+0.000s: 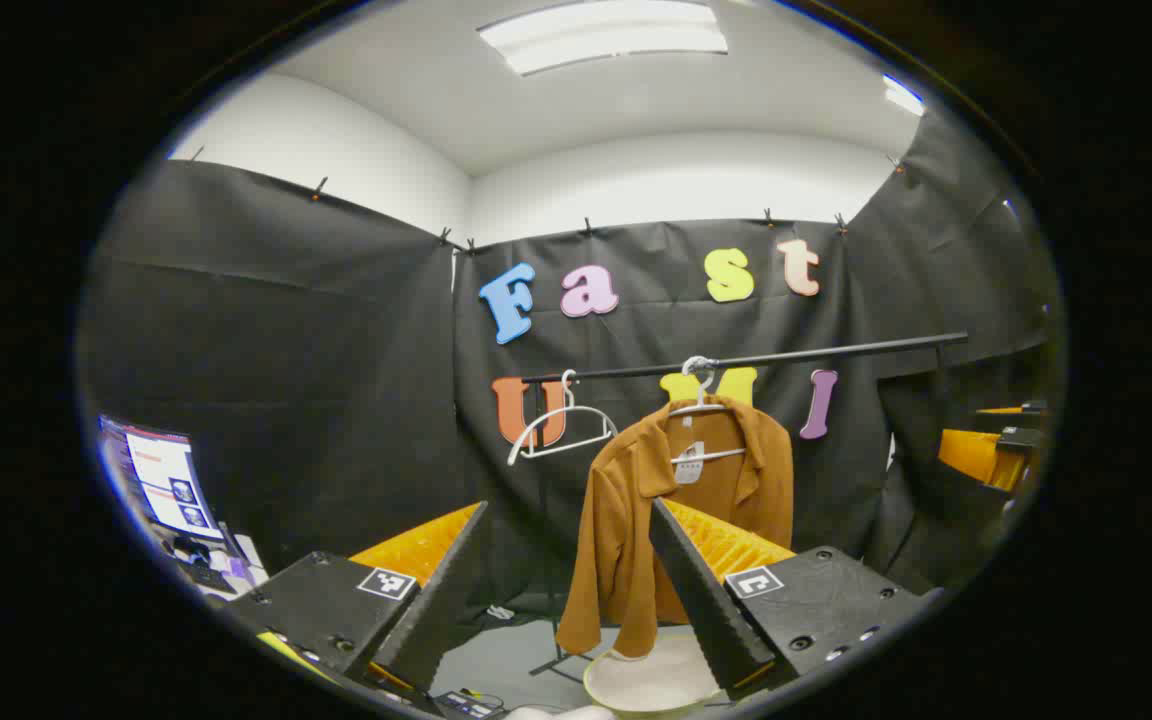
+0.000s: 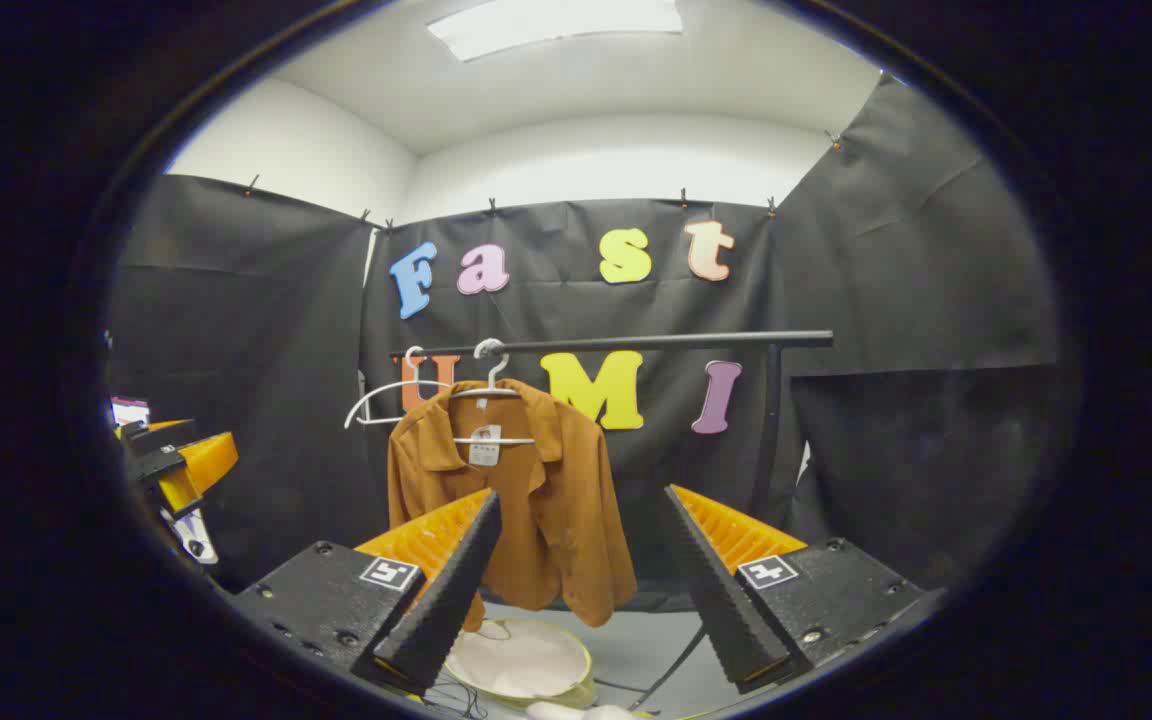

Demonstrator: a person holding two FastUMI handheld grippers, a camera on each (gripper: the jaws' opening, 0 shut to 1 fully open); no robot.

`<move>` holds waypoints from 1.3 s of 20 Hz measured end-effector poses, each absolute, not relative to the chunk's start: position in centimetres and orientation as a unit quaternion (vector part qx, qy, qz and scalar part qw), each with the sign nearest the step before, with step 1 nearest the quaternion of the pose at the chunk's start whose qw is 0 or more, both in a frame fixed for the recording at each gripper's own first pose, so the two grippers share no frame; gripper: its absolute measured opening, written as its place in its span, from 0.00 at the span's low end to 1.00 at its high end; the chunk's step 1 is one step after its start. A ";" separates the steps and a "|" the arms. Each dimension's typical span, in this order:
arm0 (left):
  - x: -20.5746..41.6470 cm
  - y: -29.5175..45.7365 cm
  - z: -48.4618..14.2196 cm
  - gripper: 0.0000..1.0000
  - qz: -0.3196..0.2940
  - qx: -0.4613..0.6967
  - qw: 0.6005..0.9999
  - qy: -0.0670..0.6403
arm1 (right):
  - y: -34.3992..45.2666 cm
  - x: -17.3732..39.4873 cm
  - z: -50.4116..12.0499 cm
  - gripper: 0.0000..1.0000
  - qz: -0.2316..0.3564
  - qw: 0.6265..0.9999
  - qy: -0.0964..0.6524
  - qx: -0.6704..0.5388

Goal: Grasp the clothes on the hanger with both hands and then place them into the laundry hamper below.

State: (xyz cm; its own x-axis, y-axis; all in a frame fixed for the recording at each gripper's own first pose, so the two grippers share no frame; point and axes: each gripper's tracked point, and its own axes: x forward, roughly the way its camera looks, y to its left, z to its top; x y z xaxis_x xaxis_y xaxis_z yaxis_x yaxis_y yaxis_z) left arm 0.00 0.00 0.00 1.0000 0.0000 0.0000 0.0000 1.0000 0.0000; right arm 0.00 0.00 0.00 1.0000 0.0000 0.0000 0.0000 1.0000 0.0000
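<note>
Both grippers, left gripper (image 1: 566,590) and right gripper (image 2: 581,590), gape wide, holding nothing. Centre frame, a brown shirt (image 2: 526,500) hangs on a hanger (image 2: 489,395); laundry hamper (image 2: 521,665) sits below.

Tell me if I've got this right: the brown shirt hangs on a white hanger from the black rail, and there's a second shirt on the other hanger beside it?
Not quite. The brown shirt does hang on a white hanger from the black rail, but the other hanger beside it is bare, as the left gripper view shows.
</note>
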 end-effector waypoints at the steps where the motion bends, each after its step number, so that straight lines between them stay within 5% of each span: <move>1: -0.2 0.0 0.2 1.00 0.001 -0.001 1.000 0.000 | 0.1 -0.1 0.0 1.00 -0.001 1.000 0.000 -0.002; 15: 0.8 -0.5 -0.4 1.00 -0.021 -0.014 1.000 0.001 | 0.7 0.5 -0.7 1.00 -0.017 1.000 0.007 -0.024; 26: 9.9 -7.3 -4.9 1.00 -0.064 -0.022 0.998 0.005 | -0.1 10.6 -6.4 1.00 0.016 0.998 0.056 -0.021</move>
